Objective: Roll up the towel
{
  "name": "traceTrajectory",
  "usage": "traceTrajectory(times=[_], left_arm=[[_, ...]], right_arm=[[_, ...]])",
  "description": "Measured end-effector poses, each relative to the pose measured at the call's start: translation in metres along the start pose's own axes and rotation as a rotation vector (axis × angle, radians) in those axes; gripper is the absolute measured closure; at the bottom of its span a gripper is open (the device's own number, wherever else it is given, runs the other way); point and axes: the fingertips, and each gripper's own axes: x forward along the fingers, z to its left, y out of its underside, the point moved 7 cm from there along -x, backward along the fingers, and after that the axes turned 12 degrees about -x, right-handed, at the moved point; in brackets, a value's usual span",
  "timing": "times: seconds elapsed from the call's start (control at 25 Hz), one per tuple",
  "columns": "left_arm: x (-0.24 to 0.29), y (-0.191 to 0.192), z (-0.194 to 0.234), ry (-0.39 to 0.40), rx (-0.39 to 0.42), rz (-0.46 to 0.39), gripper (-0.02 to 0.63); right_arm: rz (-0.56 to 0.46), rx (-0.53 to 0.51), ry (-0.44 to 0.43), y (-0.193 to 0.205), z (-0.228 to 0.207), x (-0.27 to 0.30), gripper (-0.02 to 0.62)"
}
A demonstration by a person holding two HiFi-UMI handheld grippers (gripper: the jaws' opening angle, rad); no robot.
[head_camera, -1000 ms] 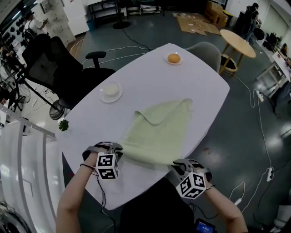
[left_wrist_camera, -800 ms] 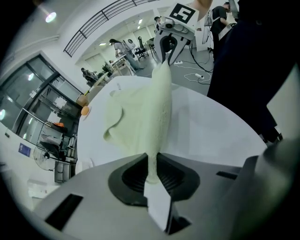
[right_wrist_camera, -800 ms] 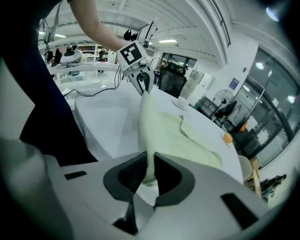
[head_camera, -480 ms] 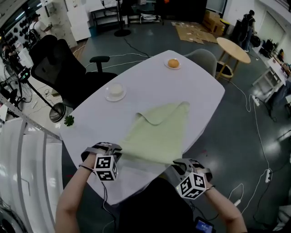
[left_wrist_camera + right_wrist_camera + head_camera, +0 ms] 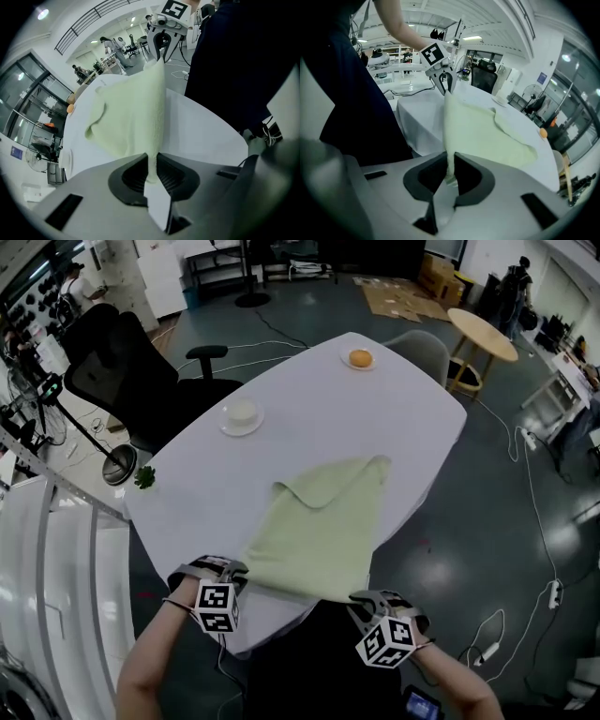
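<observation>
One towel; two tongs: left tongs, right tongs; two saucers; one orange; one table.

left gripper, right gripper, pinching towel corners

Near corners of the towel are hidden between the jaws of the left hand-held gripper and the right hand-held gripper; part of the near edge of the surface is covered by it.
</observation>
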Motion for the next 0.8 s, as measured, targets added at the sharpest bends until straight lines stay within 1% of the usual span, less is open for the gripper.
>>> traceTrajectory(times=[0.16,0.32,0.44,0.56,0.8], left_arm=[[0.008,-0.001,0.003,0.031,-0.017,0.004,0.545],[0.006,-0.009,0.019,0.053,-0.046,-0.001,0.543],[0.003,-0.016,0.034,0.047,-0.061,-0.009,0.540],[0.004,-0.022,0.049,0.038,-0.081,-0.014,0.537],[0.014,-0.033,0.071,0.025,-0.075,0.003,0.534]], right_arm=[[-0.004,0.044,-0.030,0.006,-0.003,0.005,0.537],[-0.044,0.150,-0.060,0.012,-0.020,0.003,0.531],[-0.071,0.209,-0.069,0.016,-0.034,0.000,0.526],[-0.084,0.228,-0.063,0.021,-0.049,0.001,0.523],[-0.089,0.240,-0.058,0.034,-0.078,0.008,0.522]])
